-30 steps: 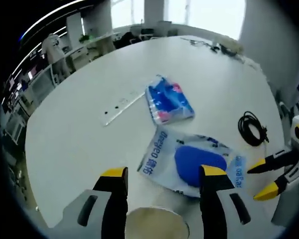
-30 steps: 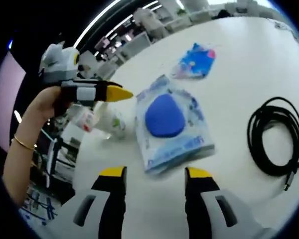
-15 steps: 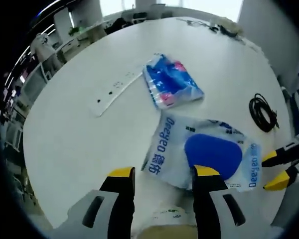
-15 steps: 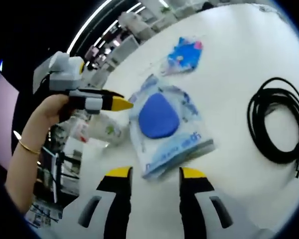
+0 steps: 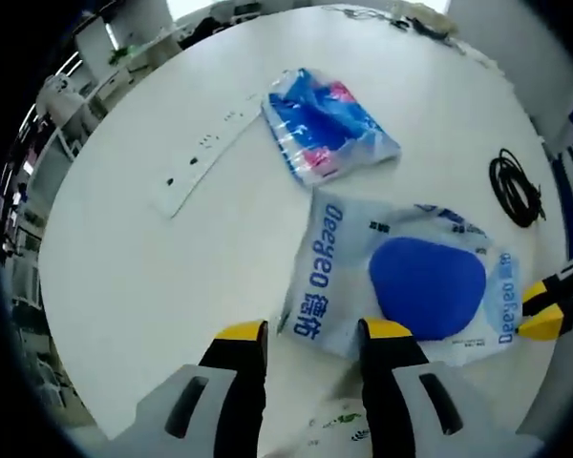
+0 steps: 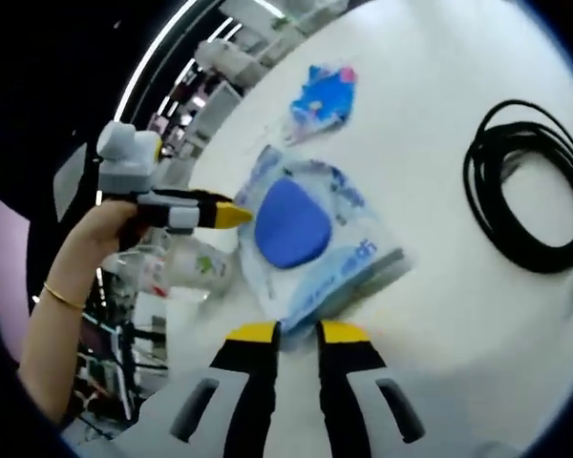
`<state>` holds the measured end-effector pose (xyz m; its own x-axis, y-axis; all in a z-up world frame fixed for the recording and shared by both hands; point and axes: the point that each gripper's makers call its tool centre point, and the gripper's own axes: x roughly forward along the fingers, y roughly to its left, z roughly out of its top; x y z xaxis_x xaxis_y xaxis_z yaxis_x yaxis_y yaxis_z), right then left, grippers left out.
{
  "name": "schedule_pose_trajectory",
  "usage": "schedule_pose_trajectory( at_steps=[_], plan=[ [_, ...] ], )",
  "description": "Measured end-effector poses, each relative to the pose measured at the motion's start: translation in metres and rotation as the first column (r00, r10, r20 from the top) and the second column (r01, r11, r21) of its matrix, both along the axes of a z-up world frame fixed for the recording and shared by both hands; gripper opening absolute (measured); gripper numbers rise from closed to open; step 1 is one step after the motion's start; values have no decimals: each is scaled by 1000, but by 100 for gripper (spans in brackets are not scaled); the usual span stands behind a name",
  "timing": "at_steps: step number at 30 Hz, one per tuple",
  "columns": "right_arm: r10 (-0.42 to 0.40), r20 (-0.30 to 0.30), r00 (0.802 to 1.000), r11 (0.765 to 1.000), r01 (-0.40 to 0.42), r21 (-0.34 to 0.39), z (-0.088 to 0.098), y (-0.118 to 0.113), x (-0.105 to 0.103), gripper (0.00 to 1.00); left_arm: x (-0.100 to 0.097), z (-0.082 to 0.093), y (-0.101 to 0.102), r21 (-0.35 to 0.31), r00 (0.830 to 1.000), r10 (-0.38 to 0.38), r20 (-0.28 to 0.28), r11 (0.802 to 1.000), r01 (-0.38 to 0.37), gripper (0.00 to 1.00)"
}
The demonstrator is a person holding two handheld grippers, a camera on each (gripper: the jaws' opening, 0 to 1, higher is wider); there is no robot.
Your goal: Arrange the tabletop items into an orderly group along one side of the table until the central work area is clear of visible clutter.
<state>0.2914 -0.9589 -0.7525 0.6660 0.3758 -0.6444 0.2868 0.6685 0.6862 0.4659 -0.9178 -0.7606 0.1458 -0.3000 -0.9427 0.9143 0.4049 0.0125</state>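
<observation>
A white wipes packet [image 5: 411, 286] with a blue oval lid lies on the white round table [image 5: 153, 277]. My left gripper [image 5: 312, 332] hovers open just short of its near edge. A clear labelled cup [image 5: 336, 431] sits low between the jaw bases. In the right gripper view the packet [image 6: 296, 229] lies just ahead of my right gripper [image 6: 298, 332], whose jaws stand a narrow gap apart at its edge. There the left gripper [image 6: 231, 215] points at the packet, with the cup [image 6: 177, 272] under it. The right gripper [image 5: 540, 310] touches the packet's far side.
A blue and pink packet [image 5: 325, 134] and a white power strip [image 5: 196, 162] lie farther off. A black coiled cable [image 6: 525, 191] rests to the right. A hand [image 6: 105, 229] with a bracelet holds the left gripper. Office shelves stand beyond the table's edge.
Both pairs of jaws have narrowed, the right pair much more. Both cameras have moved closer to the wipes packet. The cup has slid lower in the left gripper view.
</observation>
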Motion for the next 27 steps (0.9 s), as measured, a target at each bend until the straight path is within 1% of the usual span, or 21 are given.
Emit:
schedule_pose_trajectory(
  at_steps=[5,8,11,12,13,18,20,23,27],
  plan=[
    [-21,-2,1000,999,21,27,-2,-1,0,10,-1,-1,-3,-12,1000,-8,-26,1000,8,32],
    [-23,-2,1000,999,23,38,-2,0,0,8,-3,-1,-4,-8,999,-16,-29,1000,15,31],
    [-18,2,1000,999,18,37,-2,1,0,7,1,-1,-3,2,999,-41,-9,999,41,23],
    [-19,5,1000,999,19,37,-2,1,1,6,5,0,-1,22,998,-55,9,998,54,19],
    [-19,5,1000,999,19,39,-2,0,1,6,7,1,-1,23,998,-64,17,998,64,17],
    [-22,17,1000,999,21,50,0,1,3,4,9,4,-1,23,998,-60,16,998,60,10],
    [-25,28,999,998,23,57,4,1,5,2,9,8,-1,20,998,-55,14,998,55,7],
    [-24,49,999,998,21,60,10,2,7,2,8,12,-2,19,998,-61,20,998,60,4],
    [-24,66,998,998,20,57,15,1,9,1,6,13,-2,31,997,-67,27,997,66,2]
  ],
)
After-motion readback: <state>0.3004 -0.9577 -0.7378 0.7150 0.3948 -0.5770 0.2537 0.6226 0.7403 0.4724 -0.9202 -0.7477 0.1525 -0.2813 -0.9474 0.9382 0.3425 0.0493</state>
